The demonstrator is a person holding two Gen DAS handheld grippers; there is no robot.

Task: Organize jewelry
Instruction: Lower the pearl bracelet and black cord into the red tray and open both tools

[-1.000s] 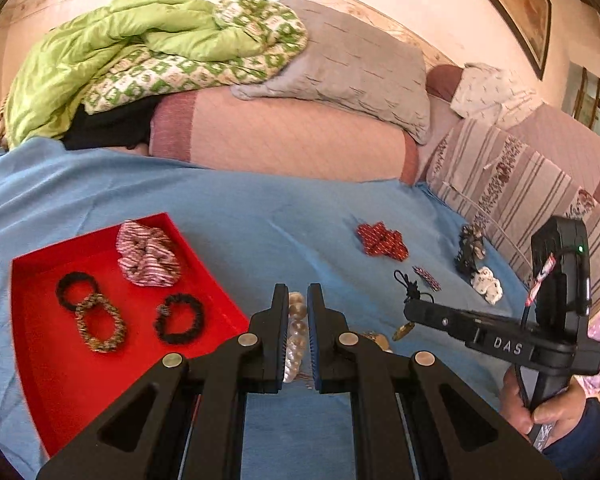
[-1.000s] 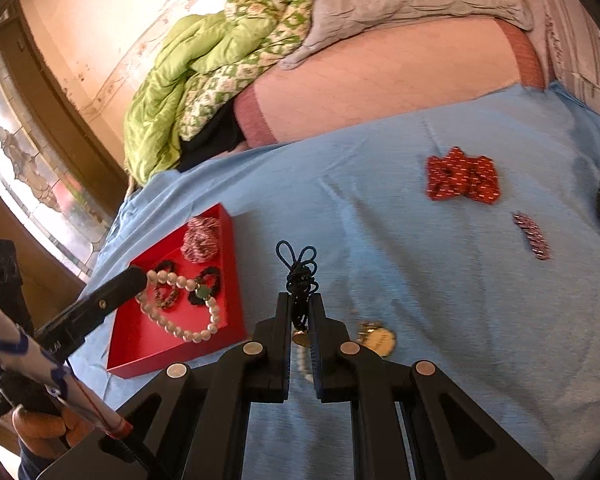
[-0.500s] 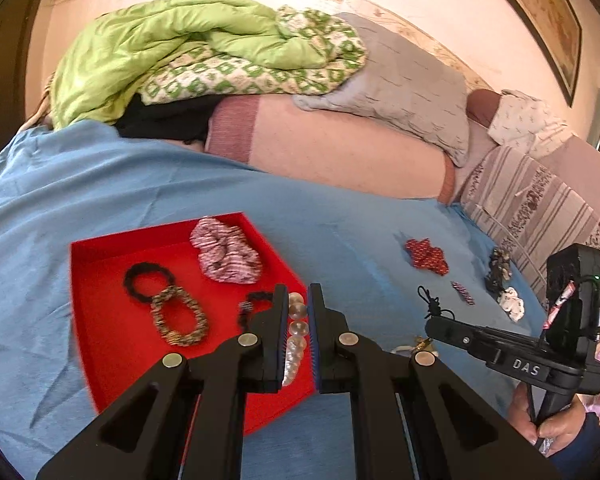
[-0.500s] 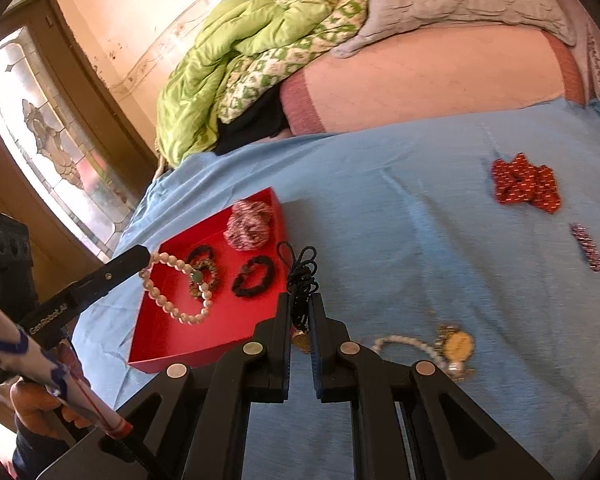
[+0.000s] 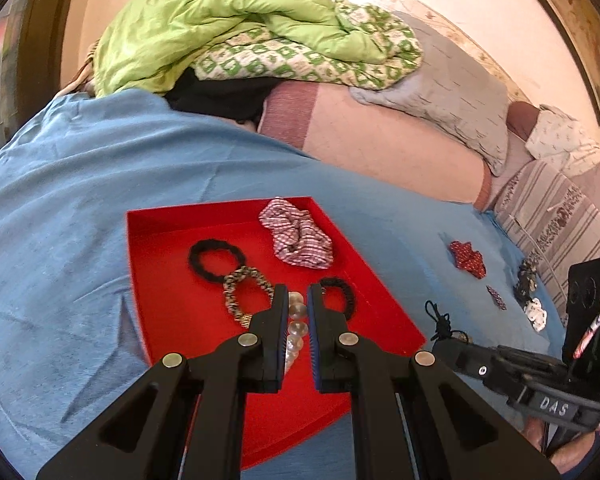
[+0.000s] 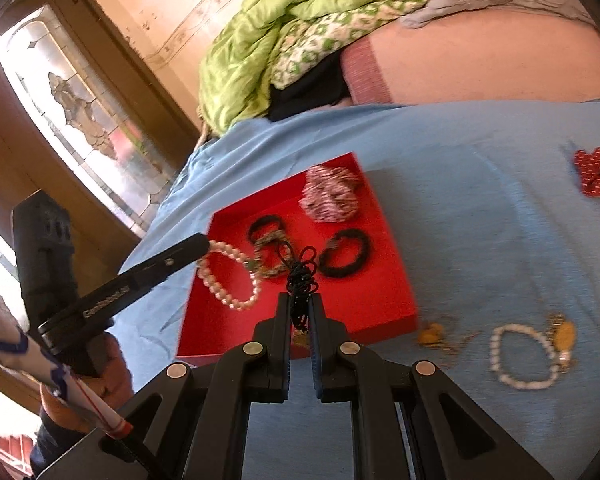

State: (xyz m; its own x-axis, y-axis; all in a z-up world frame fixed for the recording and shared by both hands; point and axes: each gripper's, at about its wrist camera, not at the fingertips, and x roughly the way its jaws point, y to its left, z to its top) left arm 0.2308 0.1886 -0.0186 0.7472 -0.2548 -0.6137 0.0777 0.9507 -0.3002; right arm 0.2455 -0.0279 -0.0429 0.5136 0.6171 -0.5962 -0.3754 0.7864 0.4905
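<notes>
My left gripper (image 5: 297, 300) is shut on a white pearl bracelet (image 5: 295, 332) and holds it over the red tray (image 5: 172, 320); the bracelet hangs as a loop in the right wrist view (image 6: 228, 276). My right gripper (image 6: 300, 304) is shut on a black cord necklace (image 6: 300, 276) just above the tray's (image 6: 360, 308) near edge. The tray holds a striped scrunchie (image 5: 300, 238), a black hair tie (image 5: 216, 260), a beaded band (image 5: 244, 292) and a black band (image 5: 340, 296).
On the blue bedsheet (image 6: 480, 220) lie a second pearl bracelet with a gold pendant (image 6: 528, 356), a small gold piece (image 6: 432, 334), a red beaded piece (image 6: 598, 174), a small clip (image 5: 496, 297) and dark and white pieces (image 5: 530, 292). Pillows and a green quilt (image 5: 228, 28) are behind.
Both grippers moved left over the red tray, carrying the pearl bracelet and the black cord necklace. The tray now sits straight ahead in both views.
</notes>
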